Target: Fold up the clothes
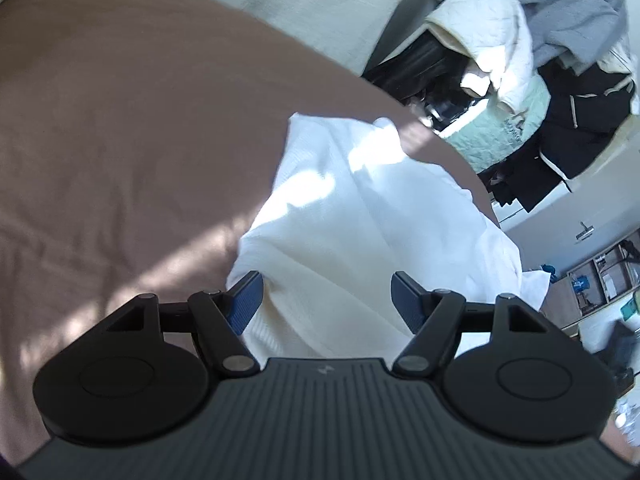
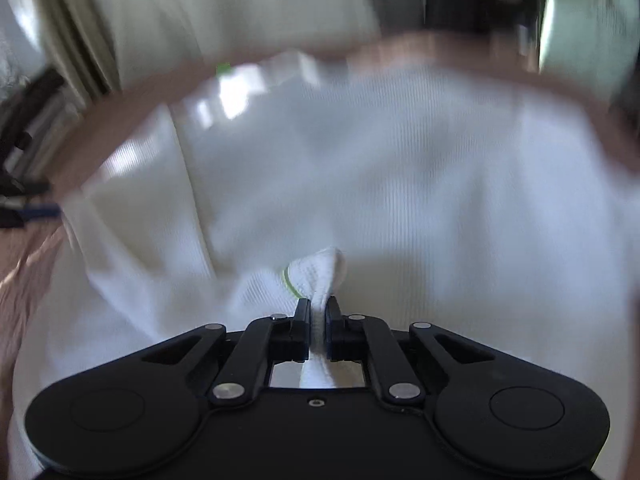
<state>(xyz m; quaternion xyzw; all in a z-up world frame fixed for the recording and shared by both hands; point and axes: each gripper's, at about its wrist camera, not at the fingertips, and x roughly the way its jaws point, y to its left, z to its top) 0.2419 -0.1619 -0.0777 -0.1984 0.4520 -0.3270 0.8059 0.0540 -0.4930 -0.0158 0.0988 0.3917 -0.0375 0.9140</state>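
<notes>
The left hand-held gripper (image 1: 327,300) hangs with its blue-padded jaws standing wide apart and nothing between them, above a white ribbed garment (image 1: 360,216) lying rumpled on a brown bedsheet (image 1: 120,120). Beyond the bed's edge sits a heap of clothes (image 1: 540,60), white, grey and black.

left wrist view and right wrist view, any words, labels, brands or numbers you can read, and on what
No readable words or numbers in either view.
Left gripper black ribbed body: a small embossed logo mark, no letters.
Mint green quilted cloth: dark print, too blurred to read.
White ribbed garment: no text visible.
</notes>
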